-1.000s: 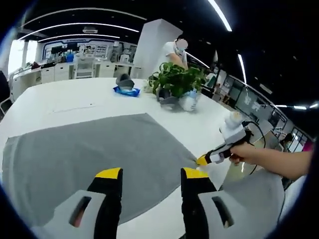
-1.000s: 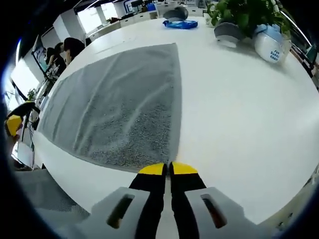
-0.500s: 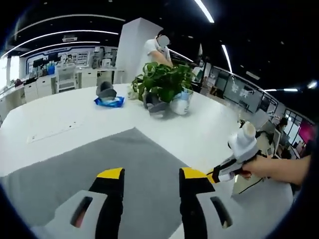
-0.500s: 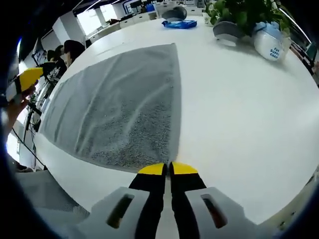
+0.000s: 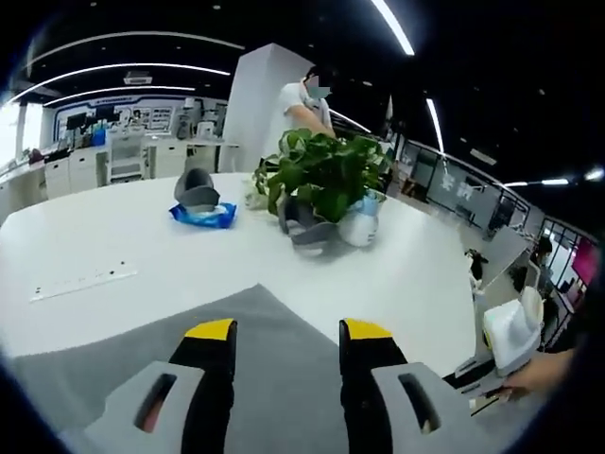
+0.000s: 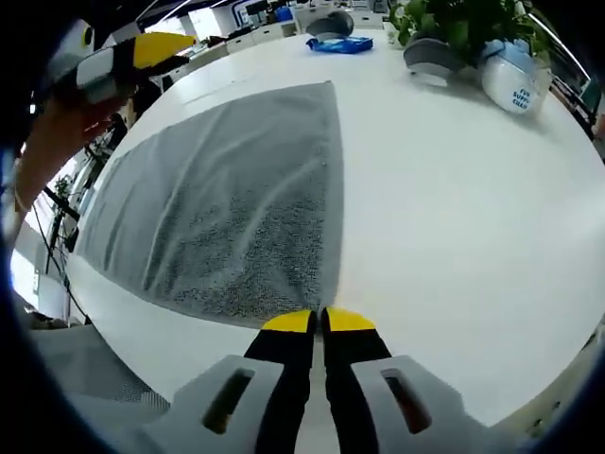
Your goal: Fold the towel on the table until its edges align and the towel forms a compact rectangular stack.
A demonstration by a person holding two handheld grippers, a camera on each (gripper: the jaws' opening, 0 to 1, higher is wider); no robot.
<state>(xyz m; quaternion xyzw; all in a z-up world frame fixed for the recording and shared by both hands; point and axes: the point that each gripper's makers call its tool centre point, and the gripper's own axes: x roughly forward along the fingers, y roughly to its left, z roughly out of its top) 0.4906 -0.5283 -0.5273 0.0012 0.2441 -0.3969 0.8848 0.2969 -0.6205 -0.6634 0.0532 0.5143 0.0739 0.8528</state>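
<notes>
Towel (image 6: 232, 208): grey, terry texture, lies flat and spread in a single layer on the white table (image 6: 454, 218). Right gripper view: its right edge runs straight from the far corner down to the near corner just ahead of the gripper tips; the near edge runs off to the left, close to the table's near rim. Shallow wrinkles across the middle, no fold visible. Left gripper view: the towel (image 5: 123, 359) fills the low part of the picture, one corner pointing away toward the plant.

Right gripper (image 6: 318, 322): yellow-tipped jaws pressed together, no gap between them. The tips sit right at the towel's near right corner; whether cloth is pinched between them cannot be told from this view.

Left gripper (image 5: 286, 330): jaws wide apart, nothing between them, held above the towel; no contact visible. In the right gripper view the left gripper (image 6: 128, 59) appears at the upper left, held in a hand (image 6: 57, 142), above the towel's far left part.

In the left gripper view the right gripper (image 5: 501, 364) shows at the lower right edge with a hand on it; its jaws are hidden there.

Far on the table: green potted plant (image 5: 326, 175), white pot with blue lettering (image 6: 510, 85), grey bowl-shaped item (image 5: 194, 186) on a blue packet (image 5: 203, 216). A person (image 5: 301, 99) in a white shirt stands behind the plant.
</notes>
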